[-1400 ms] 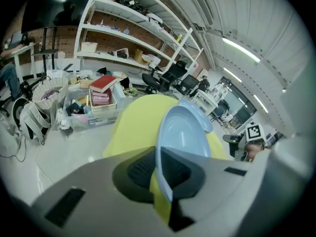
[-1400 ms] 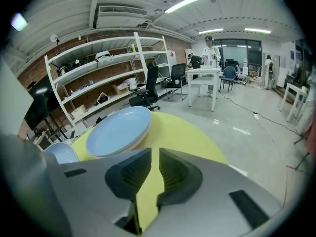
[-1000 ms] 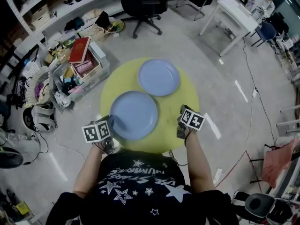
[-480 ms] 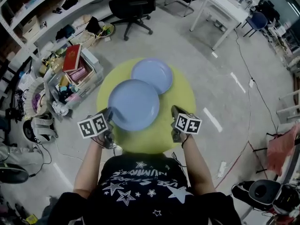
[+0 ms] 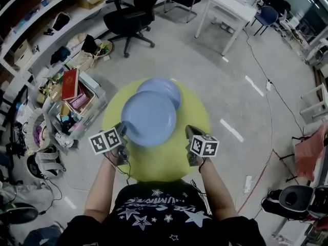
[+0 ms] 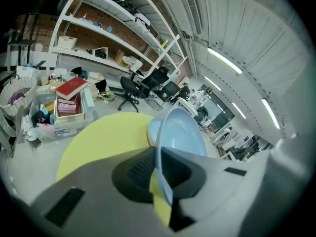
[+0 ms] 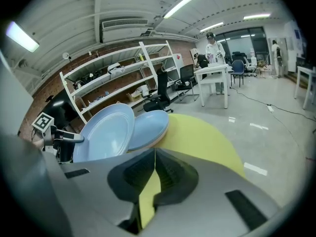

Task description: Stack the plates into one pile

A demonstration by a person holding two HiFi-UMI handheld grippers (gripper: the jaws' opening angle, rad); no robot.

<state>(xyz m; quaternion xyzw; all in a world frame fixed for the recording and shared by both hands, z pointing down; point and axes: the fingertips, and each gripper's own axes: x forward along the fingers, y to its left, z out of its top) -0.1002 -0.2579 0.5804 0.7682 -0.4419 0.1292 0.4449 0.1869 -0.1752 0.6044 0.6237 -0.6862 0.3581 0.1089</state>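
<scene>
While my left gripper [image 5: 121, 129] [image 6: 159, 154] pinches the near rim of one blue plate [image 5: 149, 118] [image 6: 181, 132] [image 7: 104, 132], that plate hangs tilted above the round yellow table [image 5: 197, 118] [image 6: 101, 139] [image 7: 200, 137]. My pads press on the rim from both sides, and in my left gripper view the plate runs edge-on straight out from between them.

From my head view the held plate covers most of the second plate [image 5: 165, 84] [image 6: 152, 130] [image 7: 148, 125], leaving only a crescent at the far side. That second plate lies flat on the table, toward its far edge. Whether the two plates touch I cannot tell.

My right gripper [image 5: 188, 132] [image 7: 154, 157] has its jaws pressed together with nothing between them. It hovers over the near right part of the table, apart from both plates, and only the yellow top shows through the slit below the jaws.

On the floor left of the table stands a bin [image 5: 77, 101] with a red book [image 5: 70, 83] on top. Farther off are a black chair [image 5: 128, 17] and a white desk [image 5: 233, 6].
</scene>
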